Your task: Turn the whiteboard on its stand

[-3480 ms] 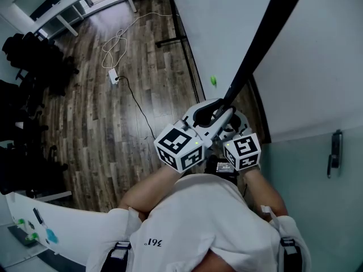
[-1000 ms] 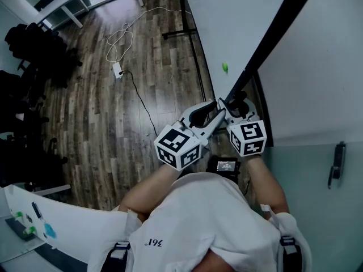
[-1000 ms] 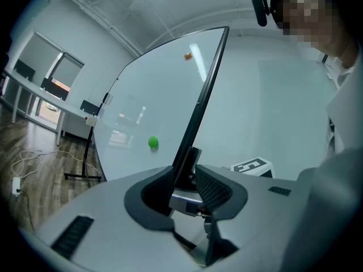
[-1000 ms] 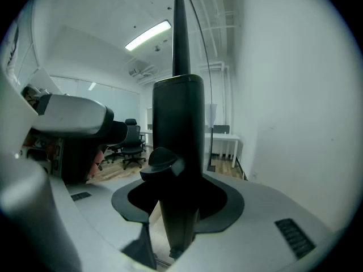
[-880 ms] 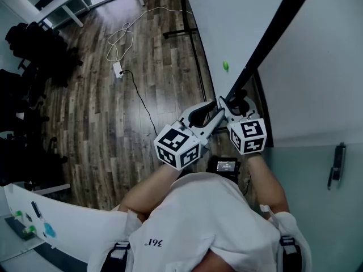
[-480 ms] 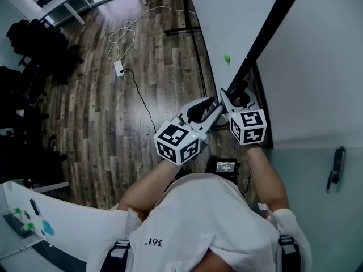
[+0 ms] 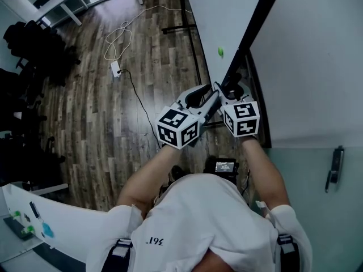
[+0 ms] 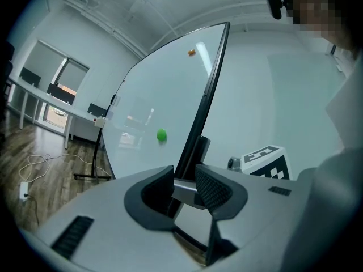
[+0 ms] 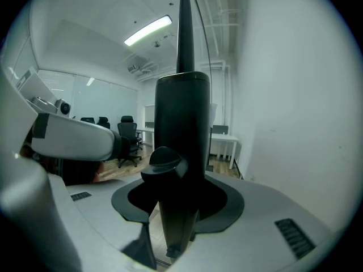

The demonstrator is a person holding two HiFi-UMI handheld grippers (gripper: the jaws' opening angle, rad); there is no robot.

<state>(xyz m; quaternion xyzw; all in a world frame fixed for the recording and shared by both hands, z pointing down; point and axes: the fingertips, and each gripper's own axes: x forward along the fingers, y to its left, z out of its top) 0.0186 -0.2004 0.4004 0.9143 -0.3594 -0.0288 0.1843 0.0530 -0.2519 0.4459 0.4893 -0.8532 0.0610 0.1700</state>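
Left tool [image 8: 184, 186], right tool [image 9: 178, 204] clamp whiteboard [image 8: 148, 103].

Person: white short-sleeve T-shirt [image 7: 204, 220] with small dark print on the front, too small to read. Dark straps with buckles over both shoulders [image 7: 118, 253]. Small black device with a lit screen [image 7: 226, 166] at the waist.
Left gripper [image 8: 184, 188] and right gripper [image 9: 178, 205] look the same: smooth light-grey moulded housing, black curved jaws, cross-hatched pads [image 8: 214, 187], and a dark slotted grille [image 9: 295, 238] on the shell. Each carries a white cube with black square markers [image 7: 177, 127].
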